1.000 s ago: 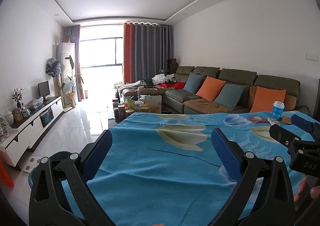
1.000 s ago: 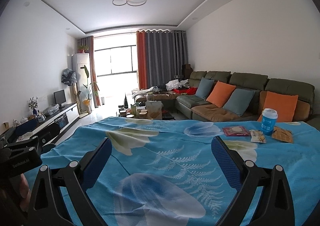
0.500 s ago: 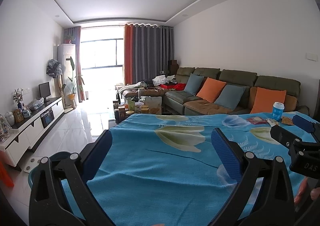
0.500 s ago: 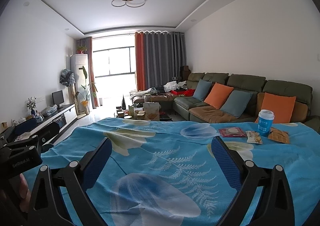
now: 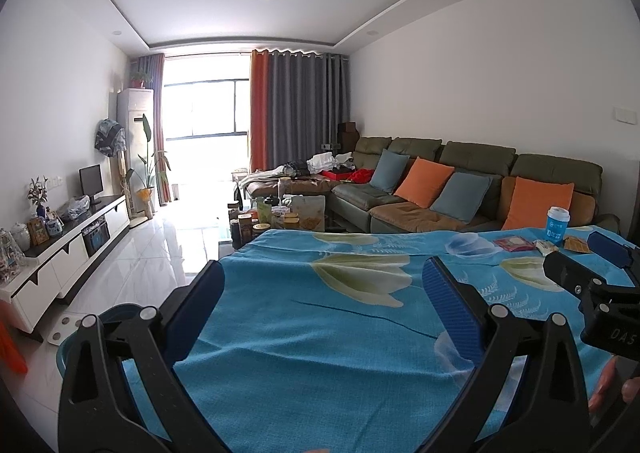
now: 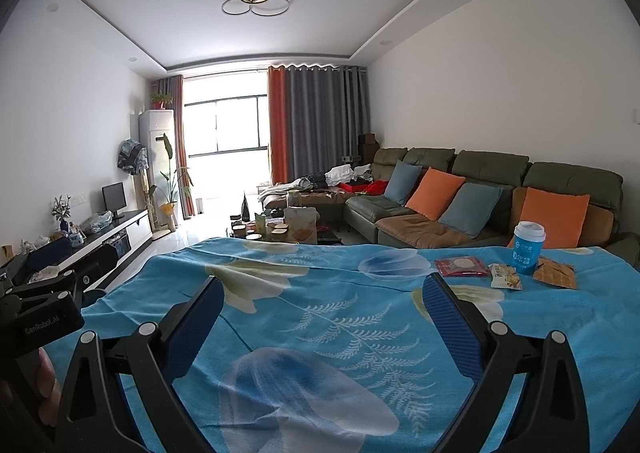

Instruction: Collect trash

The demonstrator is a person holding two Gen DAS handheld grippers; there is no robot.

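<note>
Not much has changed since a second ago: both grippers are sitting a touch higher over the table, so the trash is looking slightly lower in the right view, and that's about it.

The trash is sitting in a little cluster at the far right corner of the table: a blue paper cup (image 6: 528,247) standing upright, a red wrapper (image 6: 462,267) lying flat to its left, a small pale snack packet (image 6: 506,277) just in front of the cup, and an orange-brown bag (image 6: 555,273) touching or nearly touching the cup on its right. From the left view the same bunch is showing up tiny near the right edge, cup (image 5: 557,225) included.

The right gripper (image 6: 322,323) is hovering over the blue flowered tablecloth (image 6: 328,313) with its fingers spread wide and nothing between them, well short of the trash. The left gripper (image 5: 322,319) is doing the same thing further left, fingers wide and empty too.

Past the table, a green sofa (image 6: 492,189) with orange and blue cushions is running along the right wall, a cluttered coffee table (image 6: 280,227) is sitting in the middle, and a white TV cabinet (image 5: 68,249) is lining the left wall. A blue bin (image 5: 100,327) is peeking out by the table's left edge.
</note>
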